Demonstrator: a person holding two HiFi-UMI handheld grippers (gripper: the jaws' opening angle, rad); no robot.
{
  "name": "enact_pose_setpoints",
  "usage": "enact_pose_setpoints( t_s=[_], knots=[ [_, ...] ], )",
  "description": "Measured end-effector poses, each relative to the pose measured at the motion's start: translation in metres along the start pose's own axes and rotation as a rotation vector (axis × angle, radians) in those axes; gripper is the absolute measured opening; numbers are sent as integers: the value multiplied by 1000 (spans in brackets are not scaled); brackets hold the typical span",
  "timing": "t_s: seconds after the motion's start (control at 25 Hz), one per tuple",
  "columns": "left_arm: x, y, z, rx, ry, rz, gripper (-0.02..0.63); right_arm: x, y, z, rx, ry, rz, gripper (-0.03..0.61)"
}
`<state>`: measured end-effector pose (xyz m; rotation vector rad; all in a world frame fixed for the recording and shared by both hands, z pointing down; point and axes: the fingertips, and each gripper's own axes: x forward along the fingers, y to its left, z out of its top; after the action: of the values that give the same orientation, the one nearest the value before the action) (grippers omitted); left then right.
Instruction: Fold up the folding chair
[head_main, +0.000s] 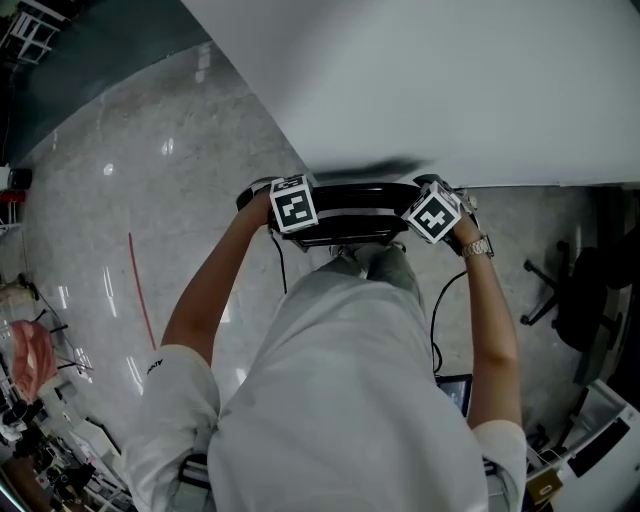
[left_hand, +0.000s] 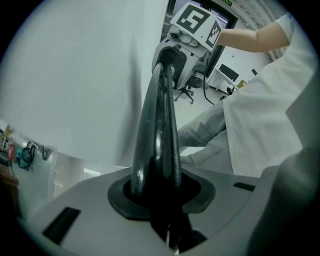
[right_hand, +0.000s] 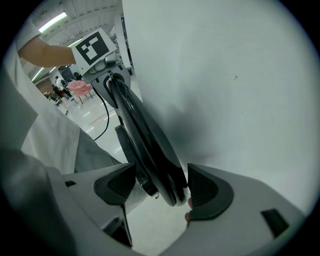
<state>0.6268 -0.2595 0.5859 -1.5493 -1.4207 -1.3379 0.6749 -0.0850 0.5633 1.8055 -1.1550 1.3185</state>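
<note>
Overhead, the chair (head_main: 355, 210) shows as a thin black slab just in front of the wall (head_main: 450, 80). Its long top edge runs along the wall, between wall and person. The left gripper (head_main: 258, 197) takes one end and the right gripper (head_main: 432, 188) the other, so neither hand is nearer.

From the left gripper view, the jaws stand narrow, clamped on the chair's edge. That edge runs straight away from them to the other gripper, with the wall on its far side.

From the right gripper view it mirrors — jaws close-set with the chair's rim gripped between the pads, wall just beyond.

Judging by how flat it looks, the fold is nearly done — any last squeeze would go toward the wall, across that long edge.
</note>
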Motion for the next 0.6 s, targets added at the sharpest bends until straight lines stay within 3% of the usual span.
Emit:
enact_pose_setpoints(
  t_s=[0.16,0.28,0.6],
  knots=[
    [1,21,-10,-36,5,58,114,-4,-13,-4,25,-13,-34,319],
    [-1,40,-15,-77,17,62,124,-7,-13,-9,56,-17,-2,318],
    [-1,44,-12,30,-37,64,130,-10,-5,-19,149,-54,63,318]
  ],
)
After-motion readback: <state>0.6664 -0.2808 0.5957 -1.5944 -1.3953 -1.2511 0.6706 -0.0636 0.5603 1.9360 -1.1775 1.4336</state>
